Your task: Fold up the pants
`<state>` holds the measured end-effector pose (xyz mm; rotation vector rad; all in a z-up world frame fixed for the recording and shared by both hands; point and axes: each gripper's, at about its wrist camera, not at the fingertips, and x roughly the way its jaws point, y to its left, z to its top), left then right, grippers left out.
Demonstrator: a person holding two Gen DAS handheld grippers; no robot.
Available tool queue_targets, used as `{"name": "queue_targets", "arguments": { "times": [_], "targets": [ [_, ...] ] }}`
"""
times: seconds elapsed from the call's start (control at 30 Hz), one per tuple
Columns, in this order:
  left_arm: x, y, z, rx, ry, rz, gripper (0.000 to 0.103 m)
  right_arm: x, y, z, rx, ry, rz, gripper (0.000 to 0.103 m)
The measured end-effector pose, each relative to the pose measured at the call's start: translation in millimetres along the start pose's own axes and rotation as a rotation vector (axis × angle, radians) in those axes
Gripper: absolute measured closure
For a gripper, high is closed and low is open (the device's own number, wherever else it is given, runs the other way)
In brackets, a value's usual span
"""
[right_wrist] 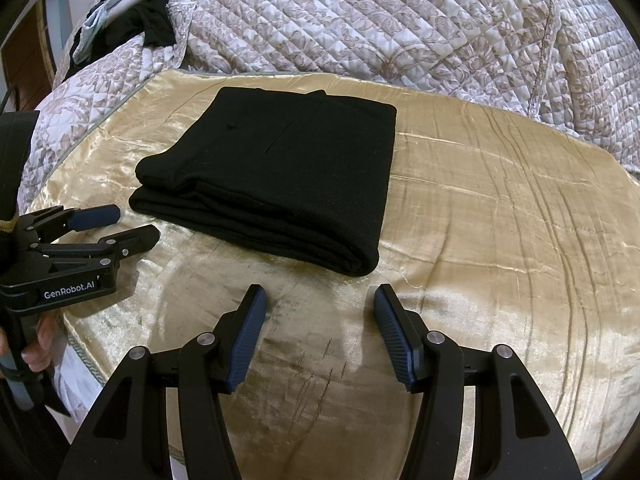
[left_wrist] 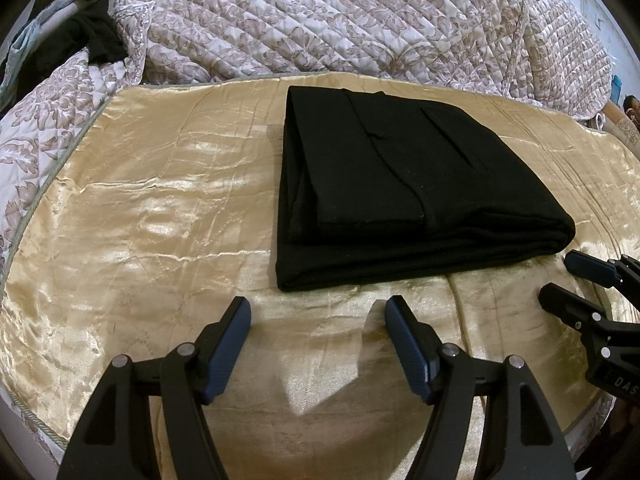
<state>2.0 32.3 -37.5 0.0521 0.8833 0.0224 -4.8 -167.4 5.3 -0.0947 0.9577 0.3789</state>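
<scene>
The black pants (left_wrist: 392,184) lie folded into a thick rectangle on the shiny gold cloth (left_wrist: 140,220); they also show in the right wrist view (right_wrist: 280,176). My left gripper (left_wrist: 316,308) is open and empty, just short of the fold's near edge; it shows in the right wrist view (right_wrist: 136,222) at the left. My right gripper (right_wrist: 320,296) is open and empty, just short of the pants' near right corner; it shows in the left wrist view (left_wrist: 556,278) at the right edge.
A quilted floral bedspread (left_wrist: 360,20) is bunched up behind the gold cloth (right_wrist: 500,200). Dark and pale-blue clothes (left_wrist: 84,40) lie at the far left. The cloth's corded edge (left_wrist: 48,168) runs along the left side.
</scene>
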Motion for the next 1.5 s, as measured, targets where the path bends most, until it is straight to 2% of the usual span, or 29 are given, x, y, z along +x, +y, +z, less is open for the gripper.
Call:
{"name": "queue_targets", "arguments": {
  "times": [0.57,1.17,1.5],
  "targets": [
    [-1,0,-1,0.002,0.002,0.002,0.030,1,2,1,-0.014,0.000,-0.005,0.043],
    [0,0,0,0.001,0.004,-0.001,0.030,6,1,6,-0.075,0.000,-0.005,0.034],
    [1,2,0,0.002,0.006,-0.003,0.030,18,-3,10,-0.100,-0.041,-0.008,0.018]
  ]
}}
